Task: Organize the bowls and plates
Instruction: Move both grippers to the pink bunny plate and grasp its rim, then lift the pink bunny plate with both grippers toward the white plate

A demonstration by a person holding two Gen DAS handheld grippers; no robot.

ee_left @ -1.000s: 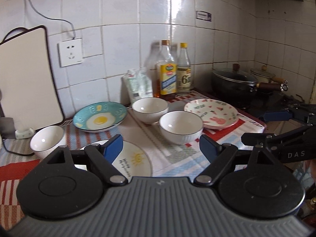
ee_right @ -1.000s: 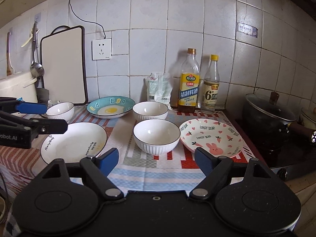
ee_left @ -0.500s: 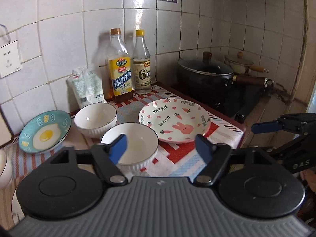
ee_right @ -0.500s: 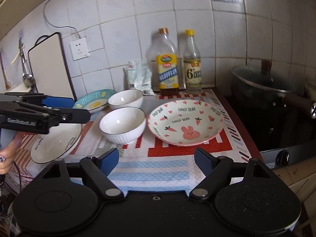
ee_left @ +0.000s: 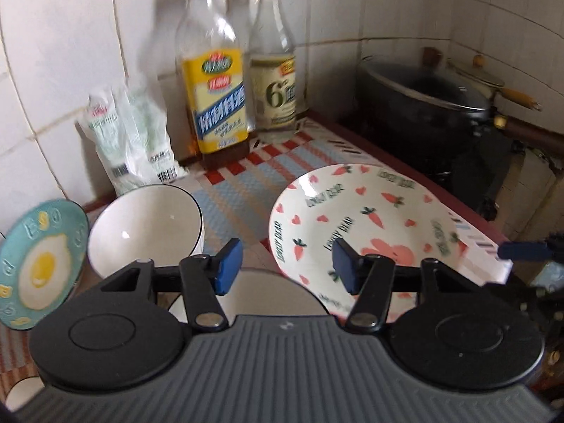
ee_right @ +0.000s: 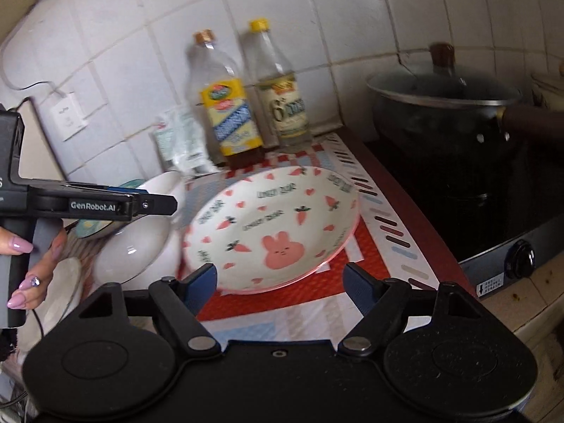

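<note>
White tiled wall behind the tabletop [ee_right: 317, 320]. Both left tongs [ee_left: 285, 264] and right tongs [ee_right: 280, 282] gape, empty; the "LOVELY DEAR" rabbit plate [ee_right: 271, 225] lies just ahead, an empty white bowl [ee_left: 144, 225] leftward.

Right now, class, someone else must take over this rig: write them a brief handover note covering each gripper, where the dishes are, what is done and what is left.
Left gripper: open, empty, above the near bowl.
Right gripper: open, empty, at the near rim of the bunny plate.
Egg plate and far bowl sit left of the bunny plate, all on the mat.
Done: nothing stacked or gripped.
Left: stack plates and bowls; the bunny plate looks the likely first pick.
</note>
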